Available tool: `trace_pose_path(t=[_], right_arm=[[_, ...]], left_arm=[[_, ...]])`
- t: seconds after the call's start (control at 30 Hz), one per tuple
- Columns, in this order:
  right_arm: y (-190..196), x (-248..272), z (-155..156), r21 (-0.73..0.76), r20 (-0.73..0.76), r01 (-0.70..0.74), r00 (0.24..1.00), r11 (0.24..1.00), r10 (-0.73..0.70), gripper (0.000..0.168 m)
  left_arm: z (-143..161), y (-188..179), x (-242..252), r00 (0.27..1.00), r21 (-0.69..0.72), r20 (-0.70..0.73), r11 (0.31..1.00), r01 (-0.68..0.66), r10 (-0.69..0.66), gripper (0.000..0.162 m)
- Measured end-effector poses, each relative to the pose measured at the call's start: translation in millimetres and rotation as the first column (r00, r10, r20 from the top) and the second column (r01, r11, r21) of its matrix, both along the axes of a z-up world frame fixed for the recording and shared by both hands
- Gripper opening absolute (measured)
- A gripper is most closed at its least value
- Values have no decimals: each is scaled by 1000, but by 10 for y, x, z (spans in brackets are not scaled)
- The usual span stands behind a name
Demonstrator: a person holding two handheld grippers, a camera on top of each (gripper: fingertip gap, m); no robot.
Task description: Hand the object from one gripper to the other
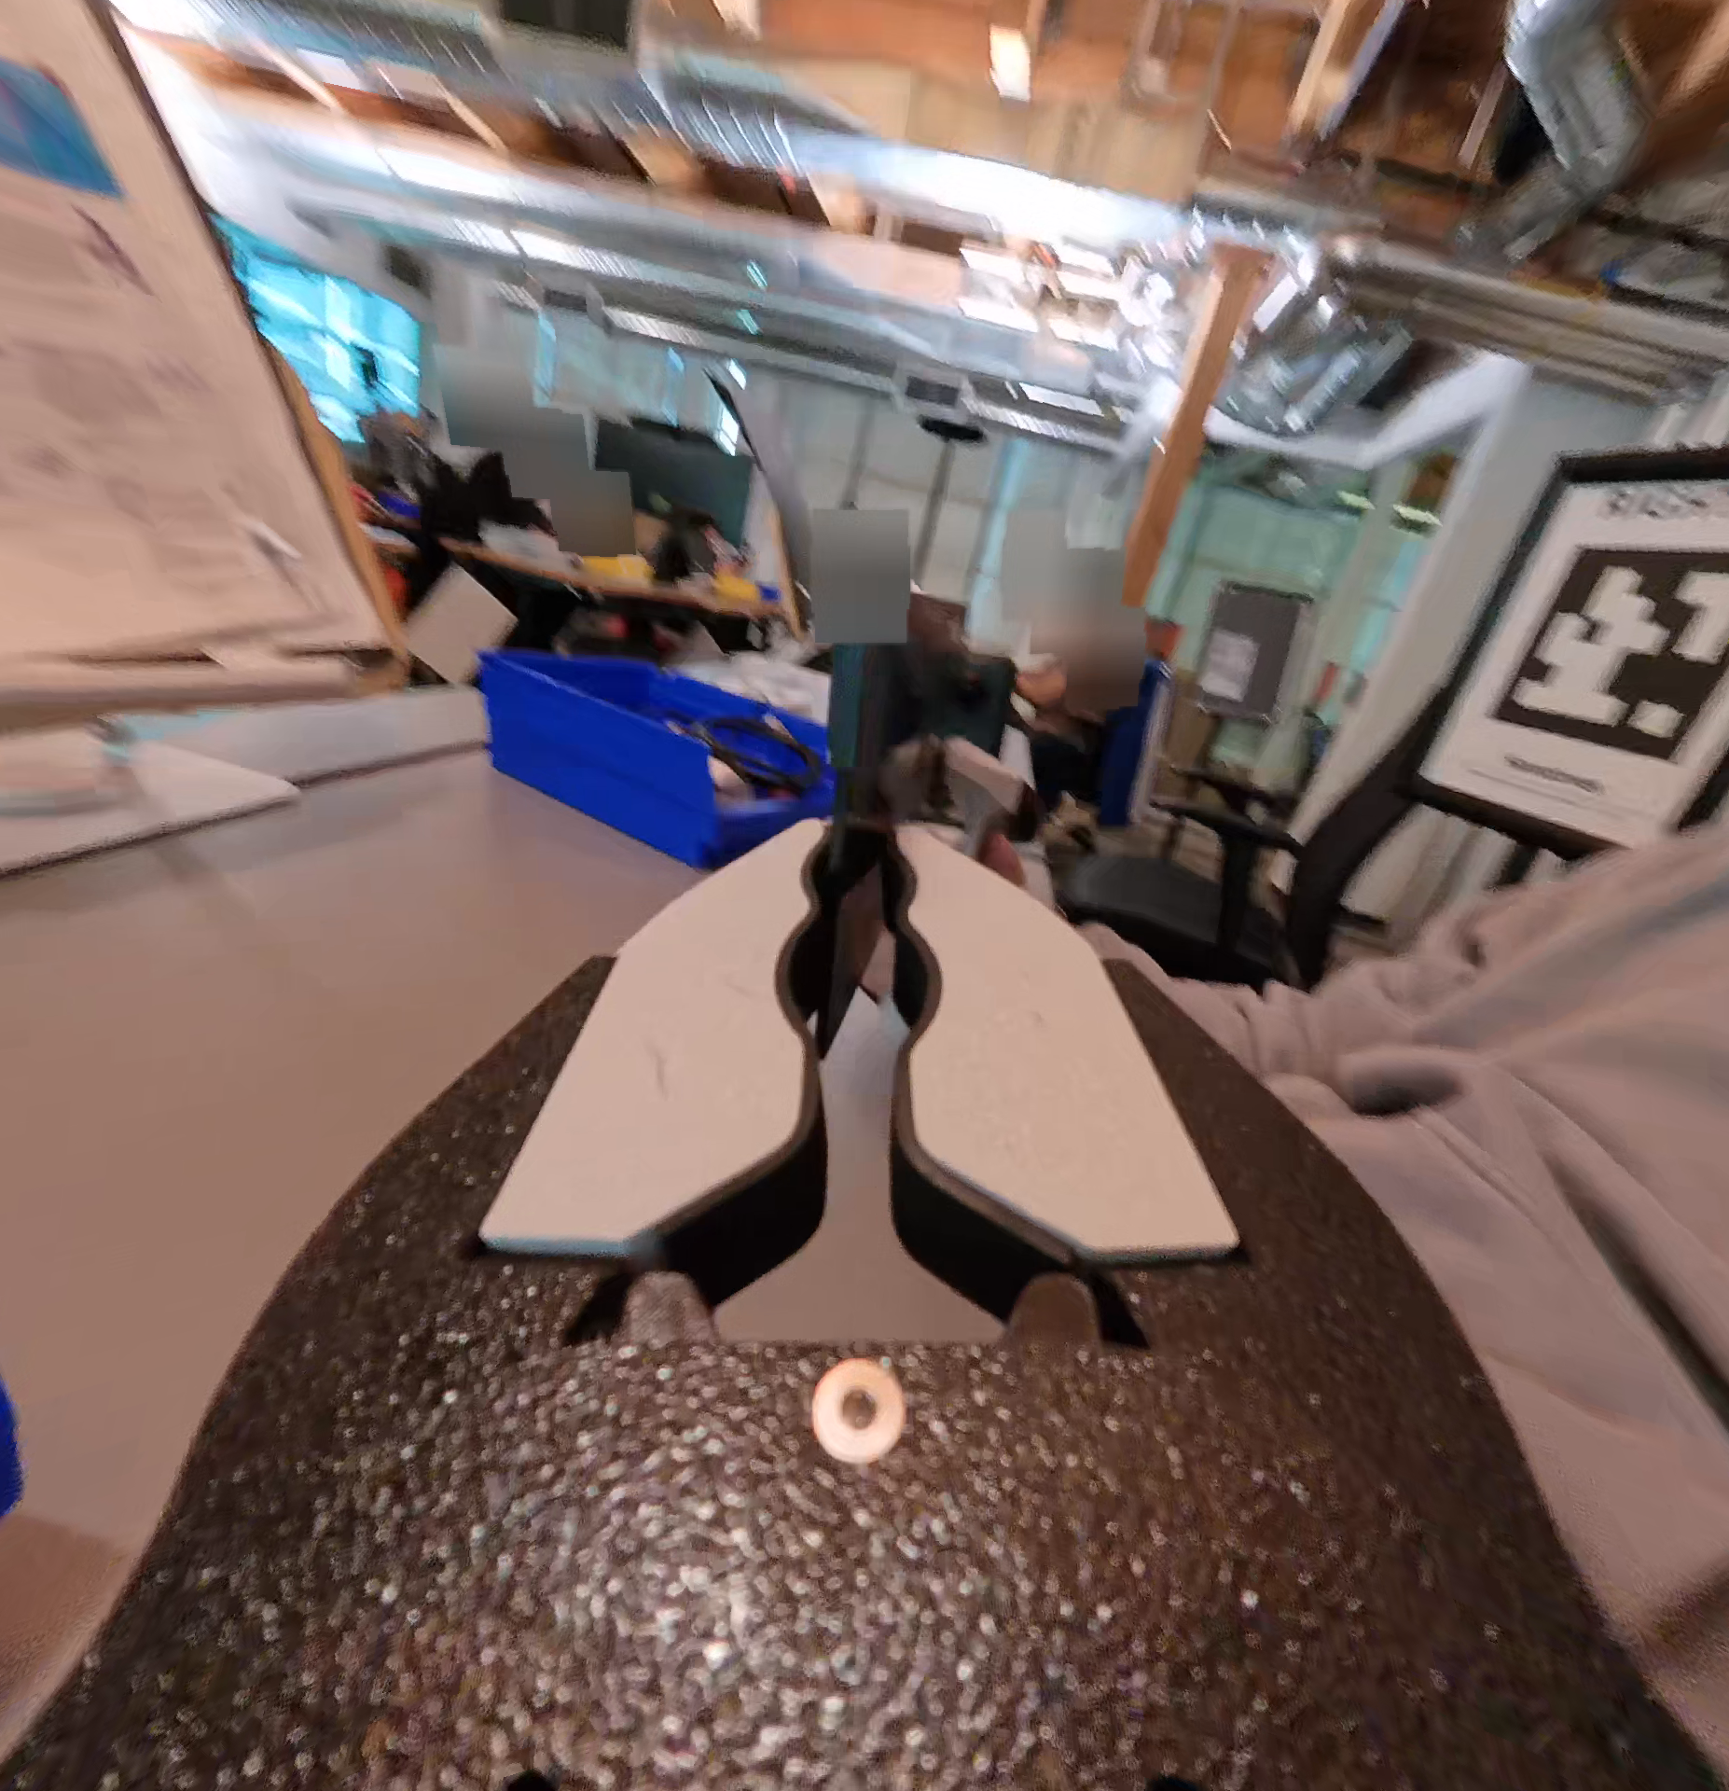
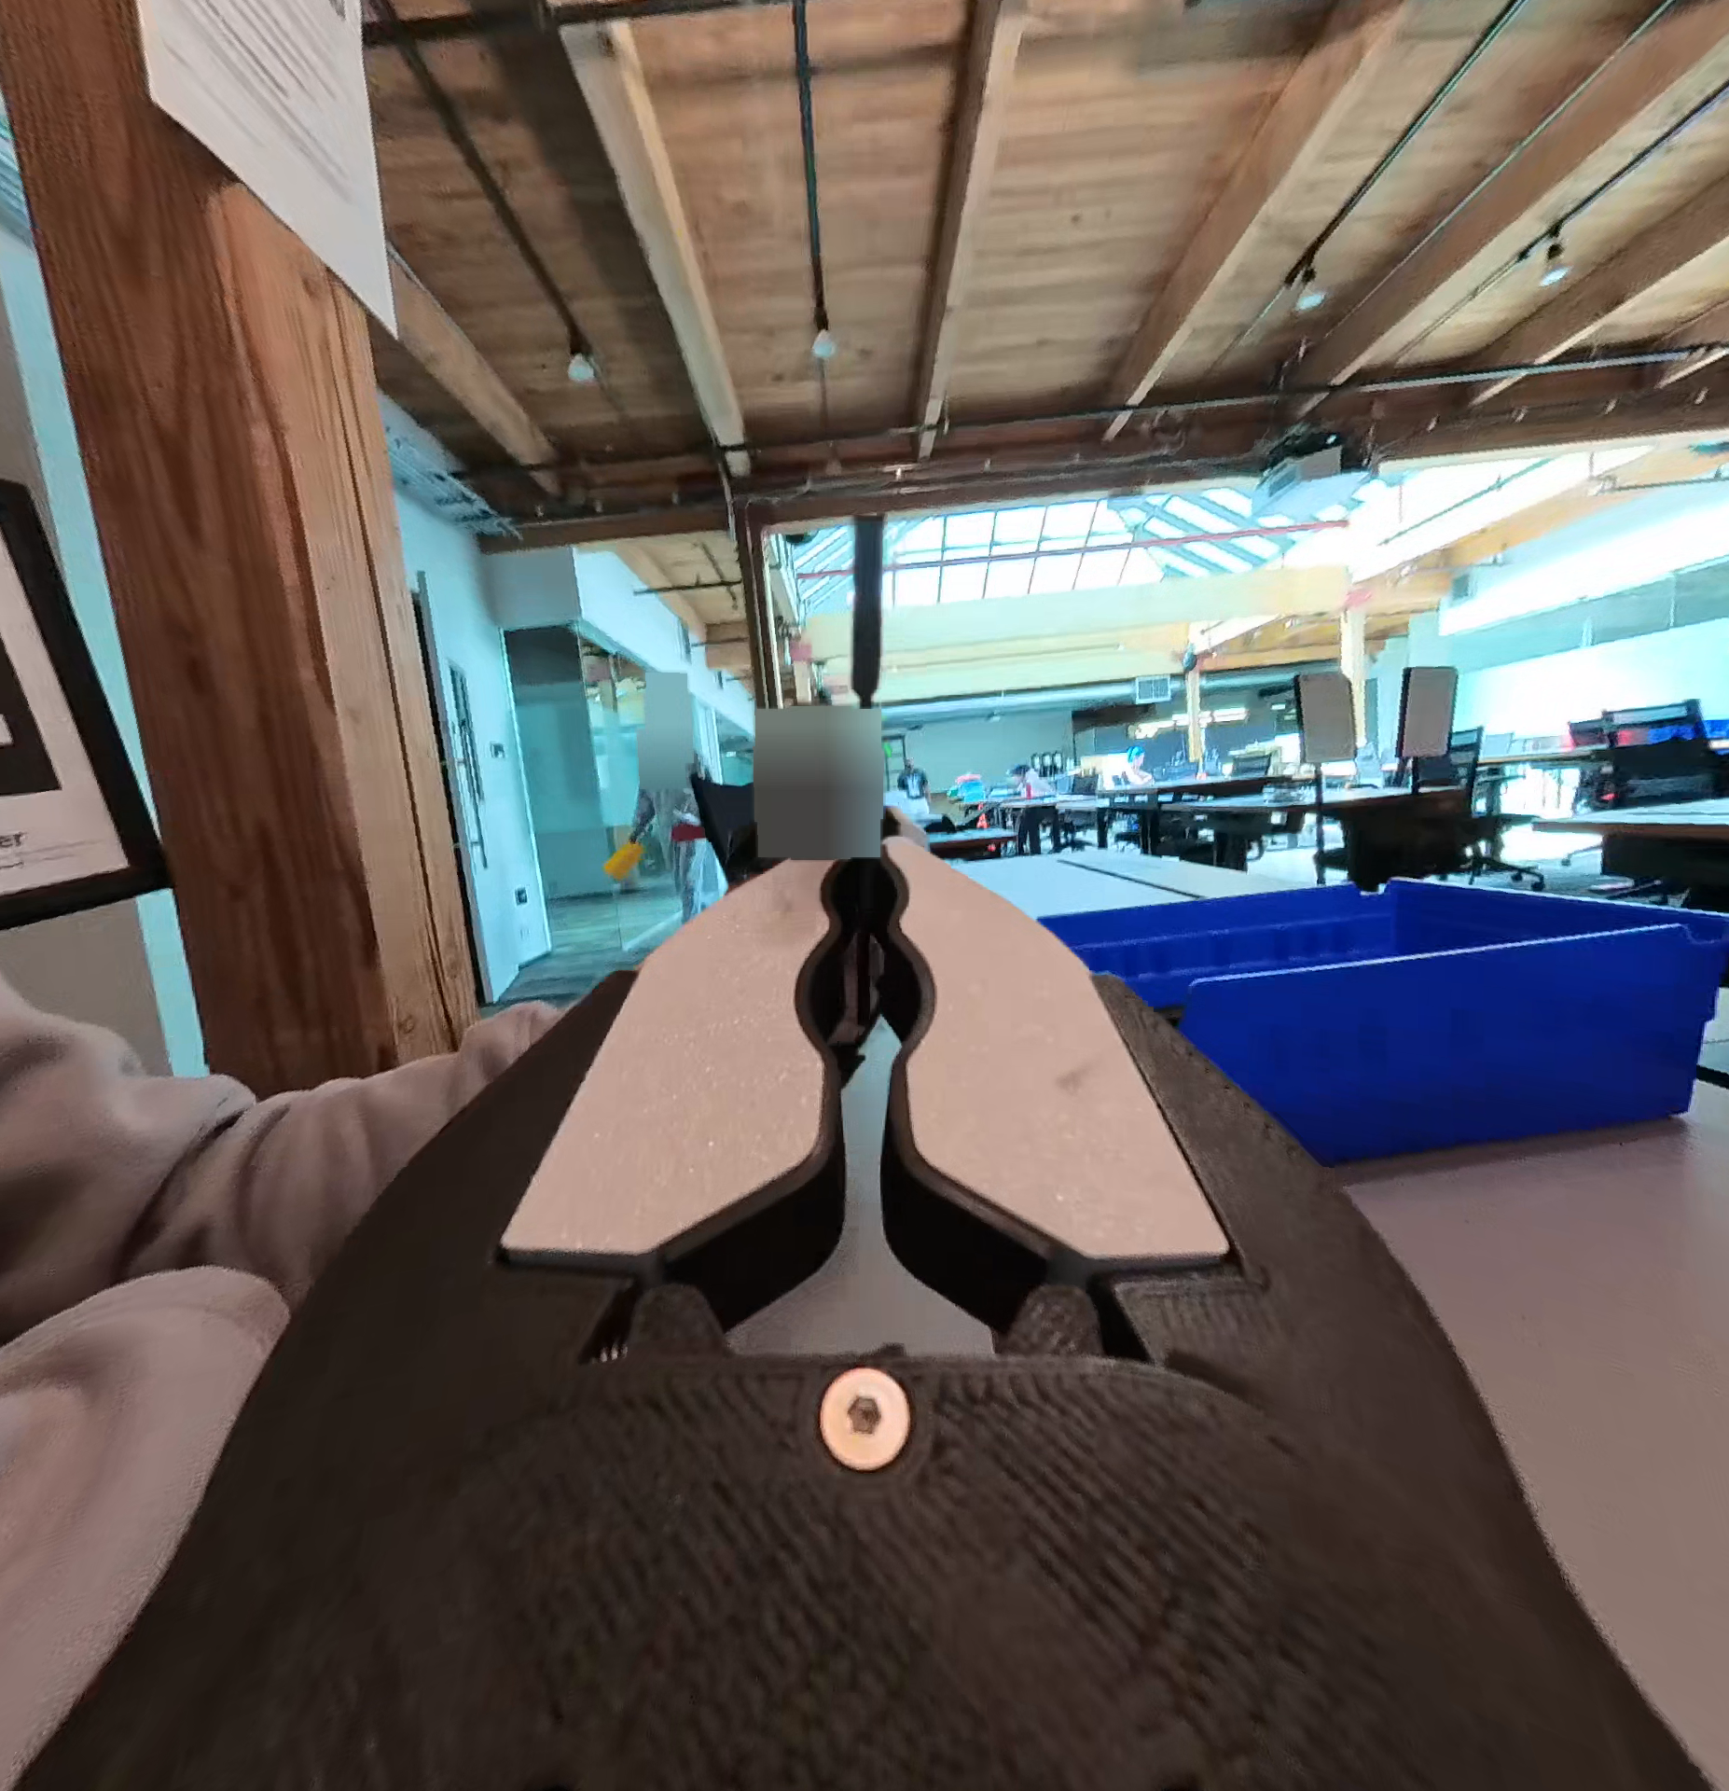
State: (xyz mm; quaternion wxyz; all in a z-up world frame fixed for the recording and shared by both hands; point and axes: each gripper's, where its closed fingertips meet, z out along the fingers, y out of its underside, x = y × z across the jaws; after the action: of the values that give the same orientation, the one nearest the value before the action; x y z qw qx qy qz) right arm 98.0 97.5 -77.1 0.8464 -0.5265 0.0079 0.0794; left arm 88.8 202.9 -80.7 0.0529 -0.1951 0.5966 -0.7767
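In the left wrist view a dark flat card [image 1: 849,737] stands upright between the fingertips of my left gripper [image 1: 861,843]. It lies against the left finger, and a sliver of background shows between it and the right finger, so the pads do not press on it. My right gripper [image 1: 967,785] shows just beyond, at the card's lower right. In the right wrist view my right gripper [image 2: 863,872] is shut on the card [image 2: 865,930], seen edge-on as a thin dark line. A thin dark strap [image 2: 867,620] rises above it. The card's upper part is hidden by a patch.
A blue bin [image 1: 599,737] with cables sits on the grey table [image 1: 308,921]; another blue bin [image 2: 1423,1018] lies to the right in the right wrist view. A wooden post [image 2: 231,581], a black chair [image 1: 1209,872] and the person's grey sleeve [image 1: 1519,1066] are close by. The left gripper's tips are roughly 12 cm from the right gripper's.
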Motion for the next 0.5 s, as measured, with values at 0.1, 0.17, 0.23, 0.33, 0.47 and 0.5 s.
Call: trace_pose_path(t=[0.1, 0.17, 0.23, 0.33, 0.47, 0.5], right_arm=[[-123, 102, 113, 109, -46, 42, 998, 993, -37, 2], [-213, 149, 175, 176, -93, 33, 995, 984, -17, 1], [-248, 216, 186, 199, -130, 58, 991, 978, -33, 1], [-222, 209, 169, 184, -127, 59, 991, 981, -35, 1], [-117, 135, 110, 132, -108, 22, 994, 991, -7, 1], [-116, 132, 107, 134, -123, 6, 992, 991, 10, 2]], left_arm=[[150, 1, 99, 996, -163, 35, 984, -73, 80, 24], [169, -71, 144, 998, -223, 9, 973, -66, 70, 25], [148, -219, 155, 999, -232, 3, 972, -40, 42, 25], [76, -484, 182, 999, -174, 13, 984, -37, 40, 26], [106, -627, 159, 994, -167, 82, 984, -57, 72, 7], [123, -632, 122, 993, -168, 106, 985, -35, 54, 4]])
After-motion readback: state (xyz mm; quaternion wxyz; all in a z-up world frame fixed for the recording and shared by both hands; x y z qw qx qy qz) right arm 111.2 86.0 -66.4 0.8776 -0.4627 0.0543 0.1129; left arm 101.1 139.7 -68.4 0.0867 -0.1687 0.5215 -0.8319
